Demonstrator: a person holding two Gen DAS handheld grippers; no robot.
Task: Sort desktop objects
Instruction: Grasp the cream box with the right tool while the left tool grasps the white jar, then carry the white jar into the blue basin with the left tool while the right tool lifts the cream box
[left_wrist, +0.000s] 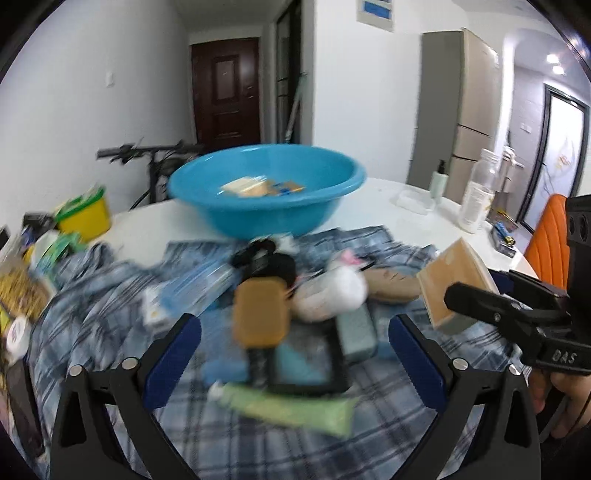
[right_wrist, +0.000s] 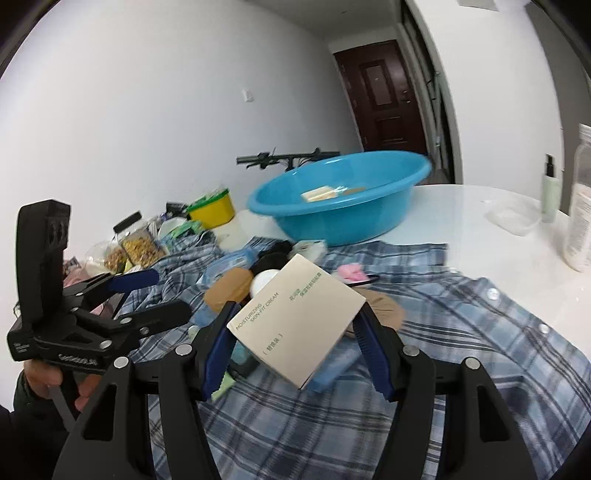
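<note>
**Speaker one:** Right wrist view was checked first. What was laid out, from the biggest thing down?

**Speaker two:** A round white table (right_wrist: 461, 206) was seen, partly covered by a blue-and-white plaid cloth shirt (right_wrist: 461, 321). A wide turquoise plastic basin (right_wrist: 332, 214) was set on the table just beyond the shirt, with a few flat cartons already inside. A heap of small articles was piled on the shirt, among them a tan oval case (left_wrist: 262, 314) and a pale green squeeze tube (left_wrist: 291, 406).

**Speaker one:** And the thing in hand?

**Speaker two:** A beige cardboard box printed as moisturizing cream (right_wrist: 299, 321) was held tilted, clear of the shirt, between the blue pads of the right gripper (right_wrist: 295, 343). The jaws were set partway apart and closed on the box's two sides. The basin was still well apart from it.

**Speaker one:** The other claw?

**Speaker two:** The left gripper (left_wrist: 295, 332) was spread wide above the heap, and nothing was gripped by it.

**Speaker one:** Which step was judged to be under way?

**Speaker two:** The carry of the box toward the basin, most likely. For the next move the box would need to be brought over the rim, then let go only once it was inside. The left claw could meanwhile be lowered onto another article.
</note>
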